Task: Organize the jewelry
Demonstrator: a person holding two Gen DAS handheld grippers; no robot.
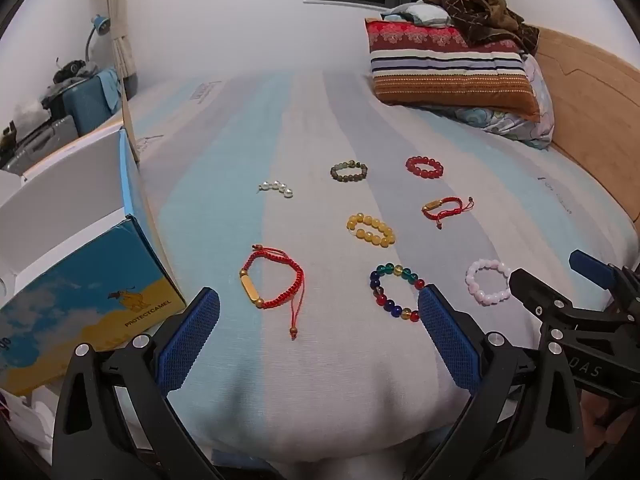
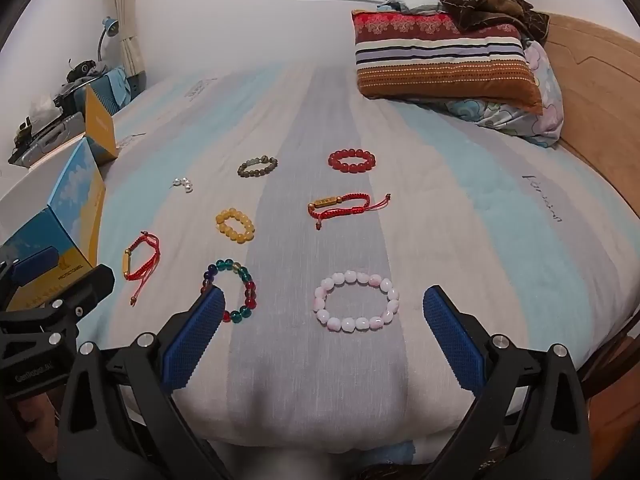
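Observation:
Several bracelets lie spread on the striped bedsheet [image 1: 320,360]. Nearest are a red cord bracelet with a gold bar [image 1: 272,276], a multicoloured bead bracelet [image 1: 396,292] and a pink bead bracelet [image 2: 356,300]. Further back lie a yellow bead bracelet [image 1: 370,229], a second red cord bracelet [image 2: 340,206], a red bead bracelet [image 2: 352,161], an olive bead bracelet [image 1: 349,171] and a short pearl strand [image 1: 276,189]. My left gripper [image 1: 318,312] is open and empty above the near sheet. My right gripper [image 2: 324,312] is open and empty, just short of the pink bracelet.
An open blue and yellow cardboard box [image 1: 80,280] stands at the bed's left edge. A striped pillow [image 2: 440,64] with clothes on top lies at the far right by the wooden headboard [image 2: 600,92]. Cluttered furniture with a lamp [image 2: 108,28] stands at far left.

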